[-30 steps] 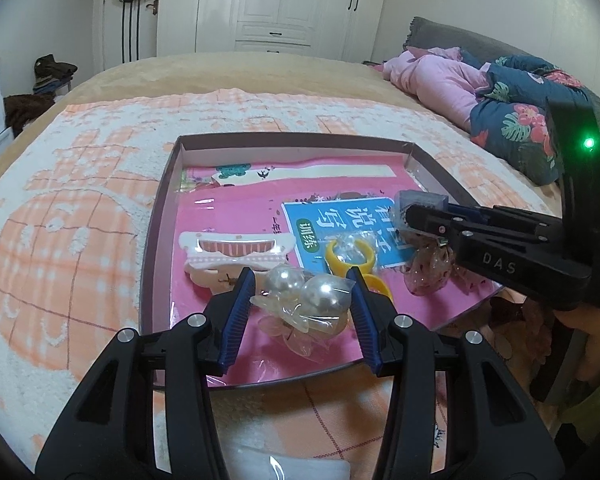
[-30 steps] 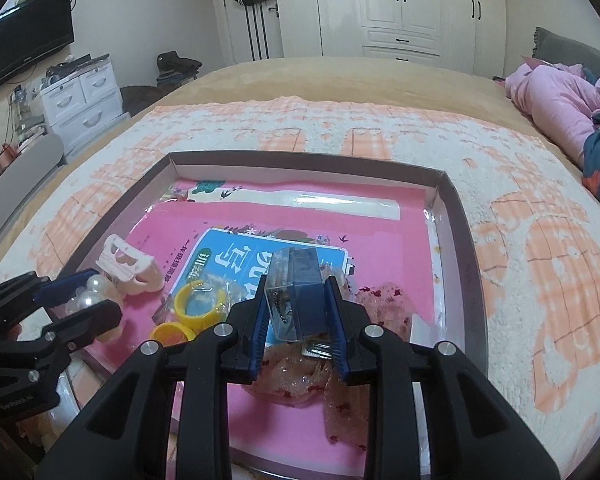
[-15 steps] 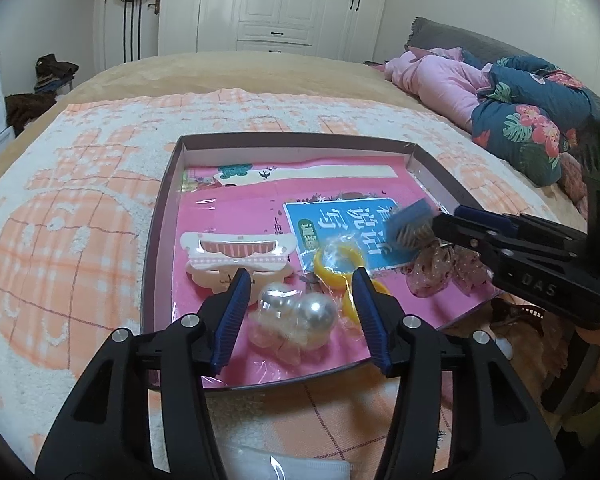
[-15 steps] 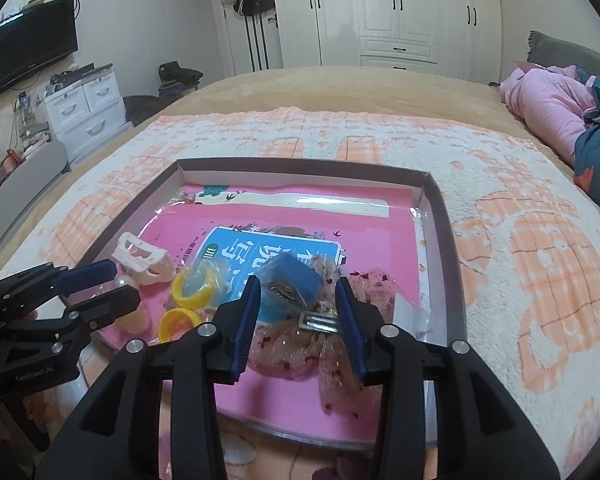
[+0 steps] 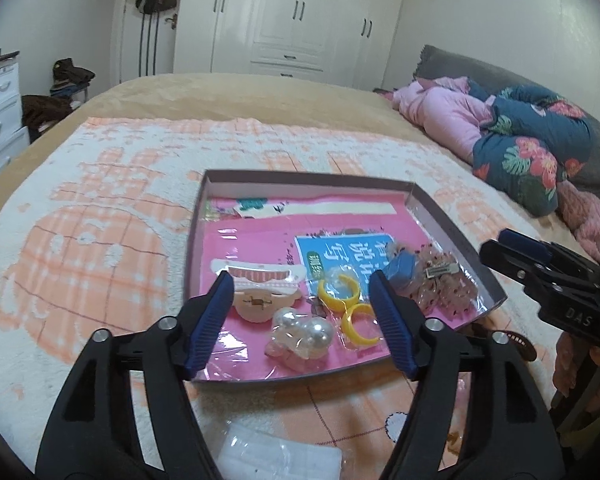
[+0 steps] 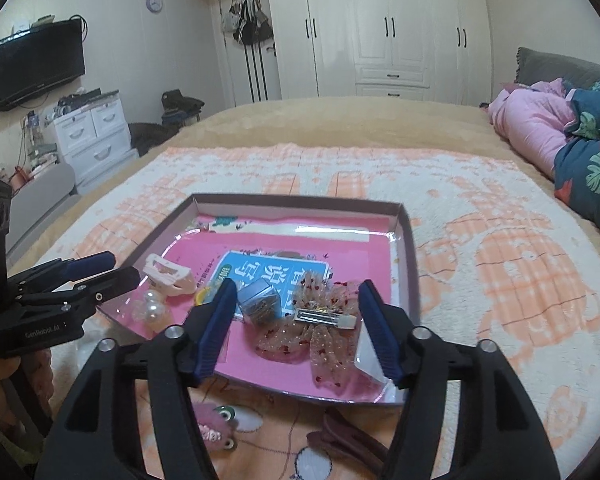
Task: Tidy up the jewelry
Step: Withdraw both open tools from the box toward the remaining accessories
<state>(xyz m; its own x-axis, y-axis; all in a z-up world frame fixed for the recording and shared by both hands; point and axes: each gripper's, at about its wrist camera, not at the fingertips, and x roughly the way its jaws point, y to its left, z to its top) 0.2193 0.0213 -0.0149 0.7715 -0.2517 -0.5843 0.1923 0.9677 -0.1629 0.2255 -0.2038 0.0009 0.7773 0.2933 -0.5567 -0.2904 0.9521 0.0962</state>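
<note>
A shallow box tray (image 5: 452,227) (image 6: 405,240) with a pink lining lies on the bed. In it lie a bagged pair of pearl ornaments (image 5: 304,334) (image 6: 150,310), a cream claw clip (image 5: 260,286) (image 6: 168,276), yellow rings (image 5: 346,298), a small blue box (image 5: 402,266) (image 6: 260,302) and a pink sheer bow clip (image 5: 442,284) (image 6: 320,328). My left gripper (image 5: 302,312) is open and empty, above the tray's near edge. My right gripper (image 6: 296,324) is open and empty, over the bow and blue box.
The tray sits on an orange and white blanket (image 5: 92,240). Pink and floral bedding (image 5: 512,140) lies at the right. A clear plastic bag (image 5: 276,456) lies near the front edge. A fuzzy pink item (image 6: 212,424) and a dark hair clip (image 6: 348,440) lie before the tray.
Both grippers opened and drew back. The left let go of the pearl ornaments, the right let go of the blue box; both items now lie in the tray.
</note>
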